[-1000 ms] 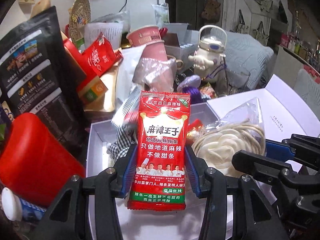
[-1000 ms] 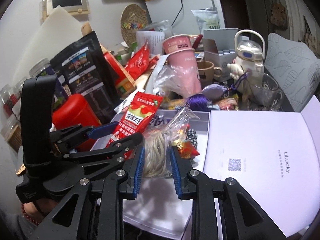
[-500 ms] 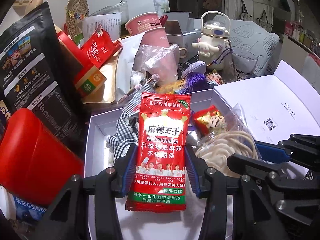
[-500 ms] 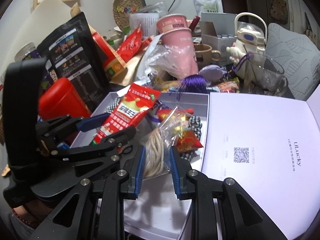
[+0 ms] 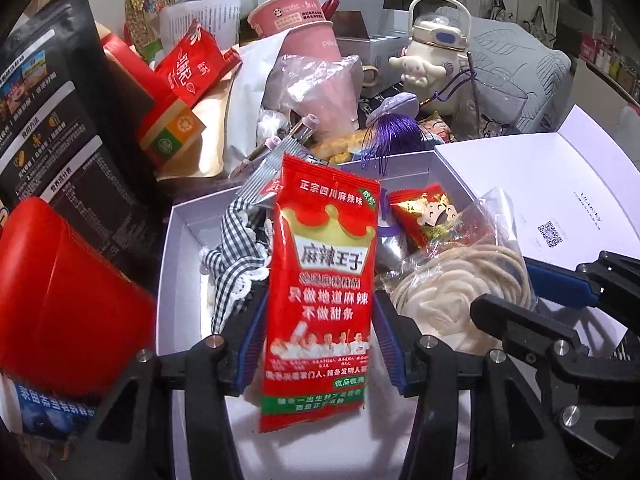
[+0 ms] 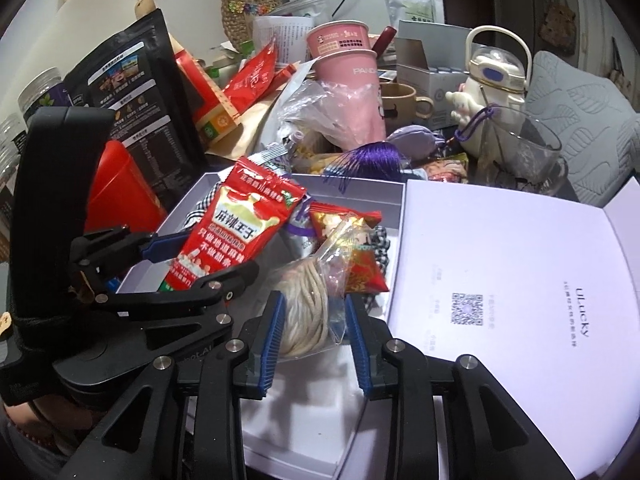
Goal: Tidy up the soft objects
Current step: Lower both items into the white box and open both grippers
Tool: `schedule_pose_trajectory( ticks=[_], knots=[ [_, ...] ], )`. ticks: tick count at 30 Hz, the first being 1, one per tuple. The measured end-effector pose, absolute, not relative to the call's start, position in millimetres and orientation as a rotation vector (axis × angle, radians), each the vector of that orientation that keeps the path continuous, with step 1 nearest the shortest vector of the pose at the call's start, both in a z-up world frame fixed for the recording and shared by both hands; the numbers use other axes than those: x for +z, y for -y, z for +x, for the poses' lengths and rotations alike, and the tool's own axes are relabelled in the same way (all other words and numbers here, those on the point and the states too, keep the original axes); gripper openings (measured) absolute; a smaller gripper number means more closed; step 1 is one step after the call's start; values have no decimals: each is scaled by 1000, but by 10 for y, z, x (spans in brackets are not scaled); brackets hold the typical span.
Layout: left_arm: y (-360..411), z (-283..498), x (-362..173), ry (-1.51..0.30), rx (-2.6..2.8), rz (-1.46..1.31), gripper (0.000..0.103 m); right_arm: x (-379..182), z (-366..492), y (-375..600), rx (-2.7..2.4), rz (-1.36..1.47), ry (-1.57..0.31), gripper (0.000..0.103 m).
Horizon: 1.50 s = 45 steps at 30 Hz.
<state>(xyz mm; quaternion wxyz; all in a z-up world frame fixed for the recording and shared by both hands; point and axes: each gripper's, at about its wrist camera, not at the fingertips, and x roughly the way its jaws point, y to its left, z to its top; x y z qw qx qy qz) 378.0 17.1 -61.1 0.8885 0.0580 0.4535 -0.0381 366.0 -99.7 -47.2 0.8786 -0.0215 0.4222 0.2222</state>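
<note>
Red snack packet [image 5: 320, 280] upright between left tongs [image 5: 322, 344], jaws just easing apart, blue pads [image 5: 252, 344] barely off its edges, above white box [image 5: 176, 240]. Bagged cord coil [image 6: 308, 300] between right tongs [image 6: 316, 344], likewise just loosened, right pad clear. Checked cloth [image 5: 236, 256] and small red sachet [image 5: 424, 216] inside box; open lid [image 6: 520, 264] alongside.

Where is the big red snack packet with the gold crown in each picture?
Left wrist view: the red snack packet stands upright in the middle, between the left gripper's fingers.
Right wrist view: it leans left of centre, over the white box.
Shared landmark: the pink cup behind the box.
</note>
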Motion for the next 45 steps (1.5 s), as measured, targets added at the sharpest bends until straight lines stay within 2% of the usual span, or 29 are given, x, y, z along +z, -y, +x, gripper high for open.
schedule_pose_trajectory(
  ticks=[2,4,6,7,20,36,38,42,45],
  knots=[
    [-161,3774,-609,-946,-74,122,55,-458,3655,1005,458,-54,-879,35],
    [-169,3780,-613,-952,-70,113,63,-439,3646,1016,451,-61,-875,36],
    [-194,3777,-619,-956,-64,97,78,-410,3635,1040,441,-68,-869,41],
    [-204,3777,-624,-960,-66,88,79,-396,3630,1052,437,-69,-865,43],
    [-328,3581,-444,-930,-57,46,79,-274,3519,1158,423,-55,-841,46],
    [-332,3140,394,-745,-57,33,79,421,3149,1230,408,-63,-687,46],
    [-324,3073,489,-718,-60,34,79,505,3083,1244,404,-64,-665,52],
    [-317,2922,669,-669,-62,27,79,665,2927,1304,390,-60,-618,53],
    [-311,2809,779,-643,-64,25,79,772,2812,1355,375,-54,-591,59]
  ],
)
